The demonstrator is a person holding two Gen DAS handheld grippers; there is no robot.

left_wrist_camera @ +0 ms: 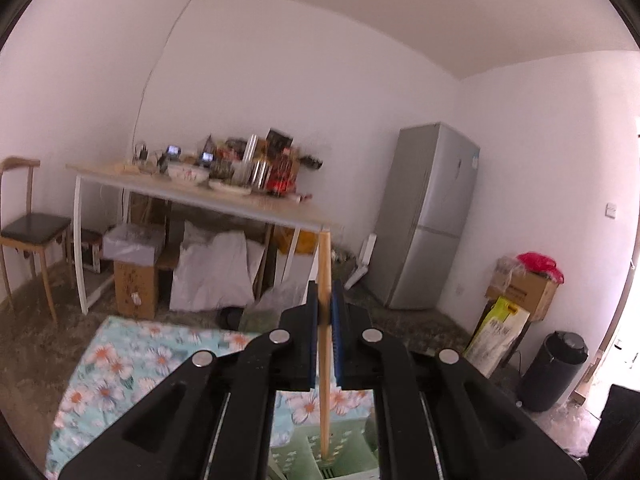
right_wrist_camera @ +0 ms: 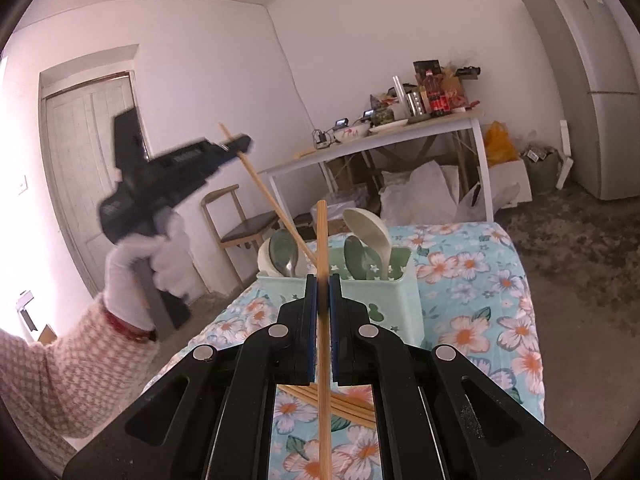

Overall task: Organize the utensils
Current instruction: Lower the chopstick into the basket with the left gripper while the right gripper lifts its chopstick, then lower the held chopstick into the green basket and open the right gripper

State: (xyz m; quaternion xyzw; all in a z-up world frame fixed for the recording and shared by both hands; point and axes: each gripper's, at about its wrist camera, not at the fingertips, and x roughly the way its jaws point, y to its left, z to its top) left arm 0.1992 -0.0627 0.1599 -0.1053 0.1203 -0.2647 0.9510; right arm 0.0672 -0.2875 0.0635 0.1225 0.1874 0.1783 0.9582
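On the floral cloth (right_wrist_camera: 480, 300) stands a green holder (right_wrist_camera: 384, 292), its compartments already carrying spoons (right_wrist_camera: 366, 236), and both grippers are working chopsticks toward it. The left gripper (left_wrist_camera: 326, 332) has its fingers pressed narrow on one chopstick (left_wrist_camera: 325, 320), held near upright with the lower tip just at or inside the holder's (left_wrist_camera: 340, 448) mouth; the steep angle looks chosen so the stick can slide straight down into a slot. From the right wrist view the same left gripper (right_wrist_camera: 236, 148), in a white-gloved hand (right_wrist_camera: 160, 264), grips its chopstick (right_wrist_camera: 272, 200) near the top end, leaving most of the length free to go in. The right gripper (right_wrist_camera: 322, 320) is likewise closed narrow on a second chopstick (right_wrist_camera: 322, 312), gripped midway and pointed at the holder, probably waiting its turn. More chopsticks (right_wrist_camera: 344, 404) lie loose on the cloth under it, not yet sorted. Behind stand a cluttered table (right_wrist_camera: 400, 136) and a fridge (right_wrist_camera: 592, 80).
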